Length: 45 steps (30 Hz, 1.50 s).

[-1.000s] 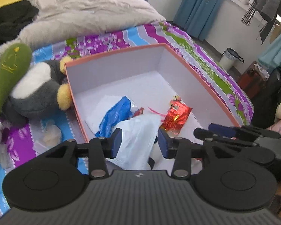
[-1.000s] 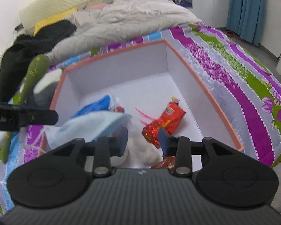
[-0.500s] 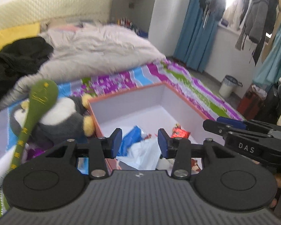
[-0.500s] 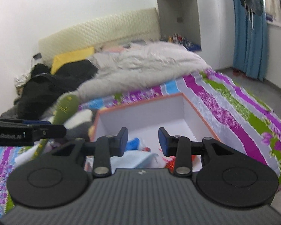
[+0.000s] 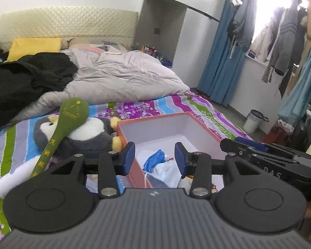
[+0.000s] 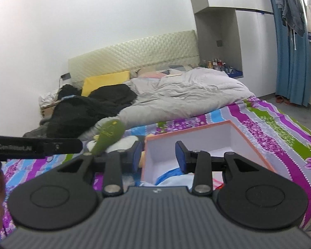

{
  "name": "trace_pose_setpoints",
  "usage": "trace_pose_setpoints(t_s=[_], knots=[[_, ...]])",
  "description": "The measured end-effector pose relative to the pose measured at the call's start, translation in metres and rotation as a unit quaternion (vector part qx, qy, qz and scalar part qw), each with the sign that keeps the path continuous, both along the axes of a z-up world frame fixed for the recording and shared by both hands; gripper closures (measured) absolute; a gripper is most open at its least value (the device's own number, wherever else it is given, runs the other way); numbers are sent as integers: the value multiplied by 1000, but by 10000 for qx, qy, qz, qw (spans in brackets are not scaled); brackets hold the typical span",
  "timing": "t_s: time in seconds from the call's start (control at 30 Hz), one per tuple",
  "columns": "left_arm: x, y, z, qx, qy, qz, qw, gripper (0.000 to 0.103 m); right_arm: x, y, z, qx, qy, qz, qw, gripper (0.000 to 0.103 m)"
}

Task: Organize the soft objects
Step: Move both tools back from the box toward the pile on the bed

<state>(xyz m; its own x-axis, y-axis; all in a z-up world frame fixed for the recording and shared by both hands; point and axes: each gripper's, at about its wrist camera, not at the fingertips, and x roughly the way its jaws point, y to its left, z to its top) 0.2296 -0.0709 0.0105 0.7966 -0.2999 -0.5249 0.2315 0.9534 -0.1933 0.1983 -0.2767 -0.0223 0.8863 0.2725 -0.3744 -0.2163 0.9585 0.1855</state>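
An orange-rimmed white box sits on the striped bedspread. Inside lie a blue bag and a pale face mask. Left of the box lies a grey and white penguin plush with a green spoon-shaped soft toy resting on it. My left gripper is open and empty, held above the box's near left corner. My right gripper is open and empty, above the box's left wall.
A grey duvet, black clothing and a yellow pillow fill the far bed. A white cloth lies at left. A bin, blue curtains and hanging clothes stand right.
Both grippers have pulled back and up from inside the box, tilting up so the headboard and walls show. Both stay open and empty.
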Motion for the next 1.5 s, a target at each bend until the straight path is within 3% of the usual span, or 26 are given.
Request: trace_pose_setpoints(t_s=[0.53,1.07,1.3,1.5], knots=[[-50,52,-39,-76,264,450,9986,55,-33,52,-21,-233,91,456,9986,64],[-83,90,-82,-70,538,928,9942,53,-54,91,-64,-488,467,730,9950,64],[-81,108,-122,-126,832,1172,9895,51,-49,108,-93,-705,786,985,9895,64],[-51,126,-167,-64,1077,1408,9841,51,-20,126,-122,-1000,1050,1148,9827,64]])
